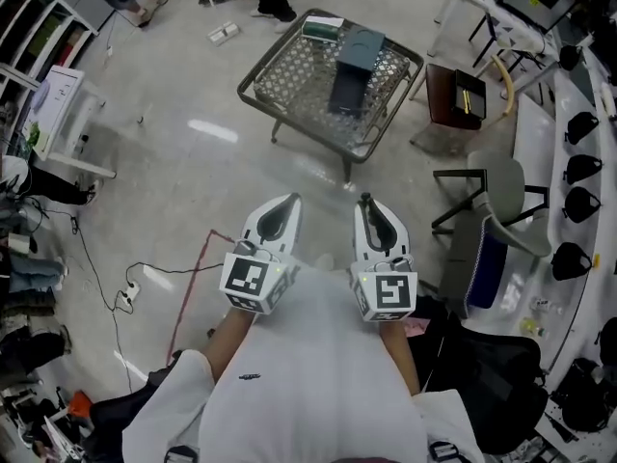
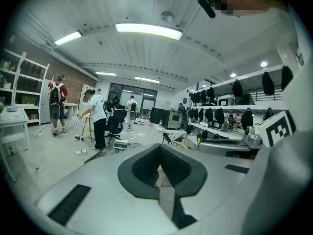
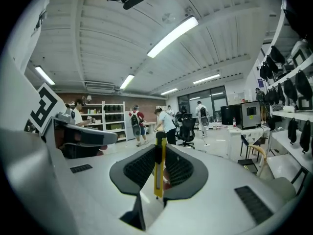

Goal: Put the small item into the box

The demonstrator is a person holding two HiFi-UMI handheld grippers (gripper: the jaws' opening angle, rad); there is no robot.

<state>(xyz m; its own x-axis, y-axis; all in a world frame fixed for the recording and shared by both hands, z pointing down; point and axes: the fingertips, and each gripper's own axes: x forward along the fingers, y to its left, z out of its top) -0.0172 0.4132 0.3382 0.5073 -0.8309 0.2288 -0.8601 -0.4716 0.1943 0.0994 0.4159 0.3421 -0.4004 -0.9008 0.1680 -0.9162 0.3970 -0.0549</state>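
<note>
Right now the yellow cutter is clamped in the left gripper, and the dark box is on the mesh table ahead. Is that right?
Not quite. The yellow cutter is clamped in the right gripper, not the left, as the right gripper view shows. The left gripper has its jaws together on nothing. The dark box is indeed on the mesh table ahead.

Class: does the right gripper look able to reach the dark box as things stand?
Probably not: the right gripper sits near the person's chest, with open floor before the dark box.
</note>
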